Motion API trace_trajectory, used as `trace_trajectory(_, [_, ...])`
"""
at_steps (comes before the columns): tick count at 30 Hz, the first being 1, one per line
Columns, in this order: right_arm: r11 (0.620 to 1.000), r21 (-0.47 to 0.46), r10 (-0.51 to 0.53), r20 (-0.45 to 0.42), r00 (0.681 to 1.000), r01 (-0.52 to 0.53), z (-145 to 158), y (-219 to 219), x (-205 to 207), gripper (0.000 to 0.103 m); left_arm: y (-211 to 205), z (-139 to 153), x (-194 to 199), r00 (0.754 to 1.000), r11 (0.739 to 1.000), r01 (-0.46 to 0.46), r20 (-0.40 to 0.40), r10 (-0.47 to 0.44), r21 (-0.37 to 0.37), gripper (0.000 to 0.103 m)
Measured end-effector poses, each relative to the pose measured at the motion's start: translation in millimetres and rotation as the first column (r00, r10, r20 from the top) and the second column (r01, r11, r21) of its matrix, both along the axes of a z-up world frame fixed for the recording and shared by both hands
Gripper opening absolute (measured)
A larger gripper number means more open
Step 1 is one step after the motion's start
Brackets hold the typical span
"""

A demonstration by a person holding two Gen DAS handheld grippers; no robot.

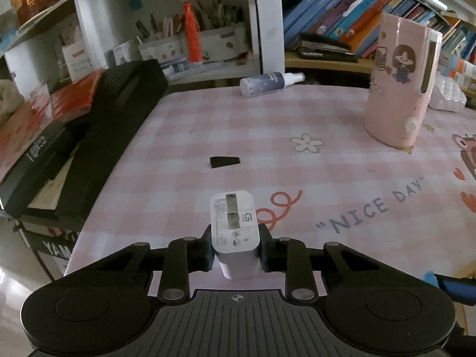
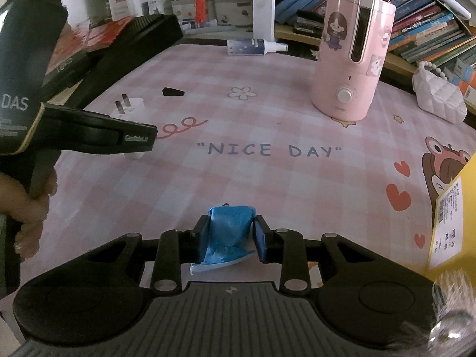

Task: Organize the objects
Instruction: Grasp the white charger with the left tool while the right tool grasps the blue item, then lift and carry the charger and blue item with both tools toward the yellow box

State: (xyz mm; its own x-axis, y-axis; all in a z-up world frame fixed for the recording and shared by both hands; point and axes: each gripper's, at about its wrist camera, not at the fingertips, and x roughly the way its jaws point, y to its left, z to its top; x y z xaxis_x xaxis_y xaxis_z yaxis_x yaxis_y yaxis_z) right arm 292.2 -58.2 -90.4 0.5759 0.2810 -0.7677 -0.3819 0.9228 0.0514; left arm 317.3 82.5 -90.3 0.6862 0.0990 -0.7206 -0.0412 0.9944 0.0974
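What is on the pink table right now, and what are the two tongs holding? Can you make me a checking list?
Surface: pink checked tablecloth with "NICE DAY" print.
Job's things: white charger plug, prongs up; blue crumpled packet.
Clutter: pink humidifier upright; spray bottle lying at the far edge; small black wedge; white quilted pouch; yellow box.
Tongs: left tongs shut on the charger plug; right tongs shut on the blue packet.
Cables: nothing seen.
Surroundings: bookshelf behind; black case along the left side; red tassel hanging.
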Motion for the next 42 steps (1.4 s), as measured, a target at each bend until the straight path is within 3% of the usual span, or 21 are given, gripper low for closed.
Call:
trace_trajectory(15, [0.999,0.029,-0.026,0.05,0.998,0.024,21.5,-4.9,-29.7,0.028,2.9,32.3,-61.6,0.998,0.991,0.055,0.042,-0.051,-0.119,0.025])
trace_trajectory(21, [0.998,0.048,-0.039,0.068,0.997,0.036,35.4,-7.1,-51.7,0.028,2.8,48.8,-96.9,0.994,0.987,0.09,0.074,-0.08,-0.134,0.025])
trace_trajectory(32, [0.997,0.065,-0.045,0.096,0.994,0.039,53.2,-5.3,-111.4,0.028,10.8,68.0,-170.7,0.987,0.98,0.124,0.122,-0.105,-0.155,0.025])
trace_trajectory(42, [0.994,0.076,-0.087,0.101,0.991,0.079,57.6,-3.3,-178.1,0.028,13.4,67.9,-248.3,0.987,0.976,0.13,0.119,-0.11,-0.174,0.025])
